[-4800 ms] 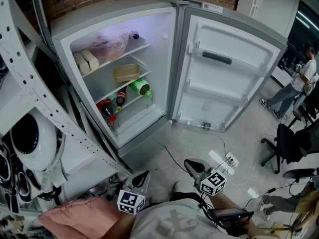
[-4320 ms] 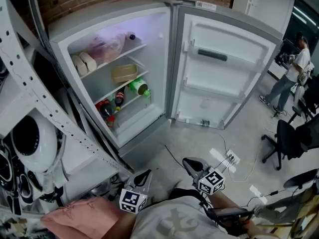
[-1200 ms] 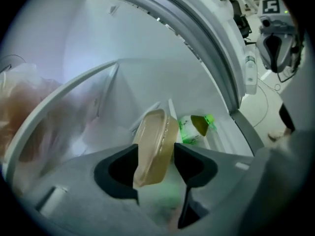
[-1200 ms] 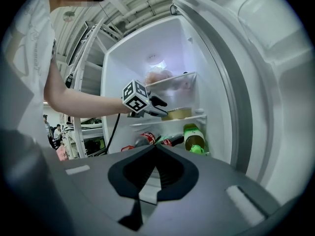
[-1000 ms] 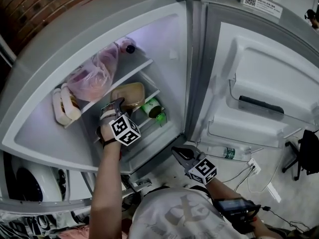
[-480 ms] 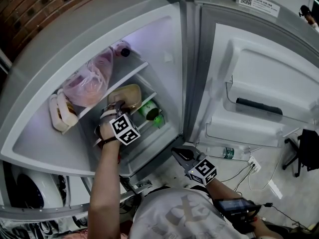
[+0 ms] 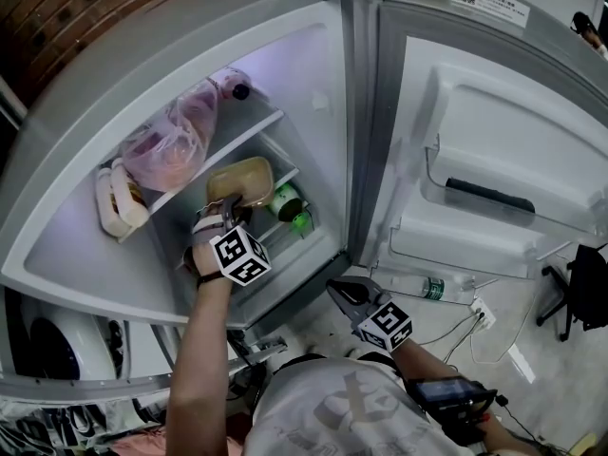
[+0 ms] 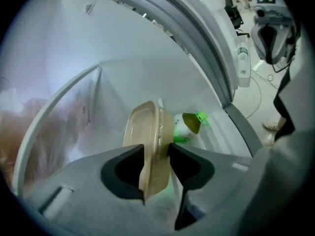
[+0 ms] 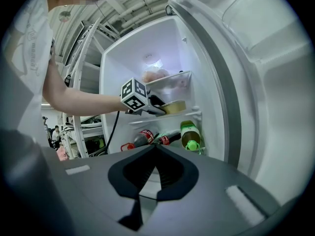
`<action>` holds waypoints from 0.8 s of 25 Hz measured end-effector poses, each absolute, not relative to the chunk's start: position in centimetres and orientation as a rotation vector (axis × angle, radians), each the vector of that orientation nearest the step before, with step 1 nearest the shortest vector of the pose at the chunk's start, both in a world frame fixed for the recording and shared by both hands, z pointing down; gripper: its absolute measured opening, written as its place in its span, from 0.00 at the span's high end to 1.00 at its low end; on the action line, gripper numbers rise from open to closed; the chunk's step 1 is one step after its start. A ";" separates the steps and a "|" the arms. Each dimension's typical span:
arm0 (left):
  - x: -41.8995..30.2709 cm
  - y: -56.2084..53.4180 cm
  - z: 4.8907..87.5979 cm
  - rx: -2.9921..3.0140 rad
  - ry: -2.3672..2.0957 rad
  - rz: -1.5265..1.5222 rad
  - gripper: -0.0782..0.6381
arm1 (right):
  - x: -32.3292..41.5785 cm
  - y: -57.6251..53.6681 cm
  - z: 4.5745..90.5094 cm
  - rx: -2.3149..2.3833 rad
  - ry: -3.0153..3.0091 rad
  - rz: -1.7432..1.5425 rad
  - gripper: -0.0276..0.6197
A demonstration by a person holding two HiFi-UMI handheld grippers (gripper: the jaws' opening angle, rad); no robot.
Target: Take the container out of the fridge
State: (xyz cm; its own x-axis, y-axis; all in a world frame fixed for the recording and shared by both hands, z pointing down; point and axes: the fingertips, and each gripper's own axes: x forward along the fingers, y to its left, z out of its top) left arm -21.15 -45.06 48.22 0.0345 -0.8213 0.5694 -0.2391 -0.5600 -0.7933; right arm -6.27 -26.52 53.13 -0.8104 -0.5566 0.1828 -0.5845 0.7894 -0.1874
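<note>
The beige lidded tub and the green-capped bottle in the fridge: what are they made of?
Beige lidded tub: likely thin plastic, matte, with moulded ridges along its rim. Green-capped bottle: probably clear glossy plastic, since yellow-green contents seem to show through above the printed label.

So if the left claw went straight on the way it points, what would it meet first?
The tan container: its rim sits between the jaws of the left claw, which are closing on it. The green-capped bottle appears to lie just beyond it.
</note>
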 end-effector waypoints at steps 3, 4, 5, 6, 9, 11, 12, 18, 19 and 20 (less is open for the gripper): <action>-20.3 -43.2 47.8 -1.827 1.074 -1.527 0.66 | -6.1 -25.6 53.2 0.893 -2.861 0.356 0.95; -20.0 -42.5 47.7 -1.829 1.077 -1.519 0.66 | -6.0 -25.3 53.2 0.885 -2.862 0.355 0.95; -19.7 -41.9 47.6 -1.831 1.080 -1.512 0.66 | -5.9 -24.9 53.2 0.877 -2.864 0.355 0.95; -19.4 -41.2 47.4 -1.833 1.082 -1.504 0.66 | -5.8 -24.5 53.3 0.870 -2.865 0.355 0.95; -18.4 -39.2 47.1 -1.842 1.089 -1.478 0.66 | -5.4 -23.5 53.5 0.852 -2.865 0.353 0.95; -17.9 -37.5 47.2 -1.853 1.102 -1.470 0.66 | -5.2 -22.6 53.8 0.835 -2.862 0.357 0.95; -17.7 -36.7 47.4 -1.857 1.107 -1.468 0.66 | -5.0 -22.1 54.0 0.827 -2.859 0.359 0.95; -15.8 -32.1 48.2 -1.874 1.099 -1.439 0.66 | -3.8 -20.0 55.0 0.834 -2.831 0.372 0.95; -15.5 -31.5 48.3 -1.875 1.092 -1.433 0.66 | -3.6 -19.7 55.1 0.842 -2.825 0.372 0.95; -15.2 -30.9 48.5 -1.876 1.084 -1.427 0.66 | -3.5 -19.5 55.2 0.851 -2.819 0.371 0.95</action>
State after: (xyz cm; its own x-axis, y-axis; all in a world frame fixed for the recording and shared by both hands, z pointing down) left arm -15.23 -30.85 48.46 0.1156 -0.8465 0.5197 -0.2736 -0.5301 -0.8026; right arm -3.48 -19.51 55.19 -0.8218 -0.5190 0.2352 -0.5621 0.8059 -0.1860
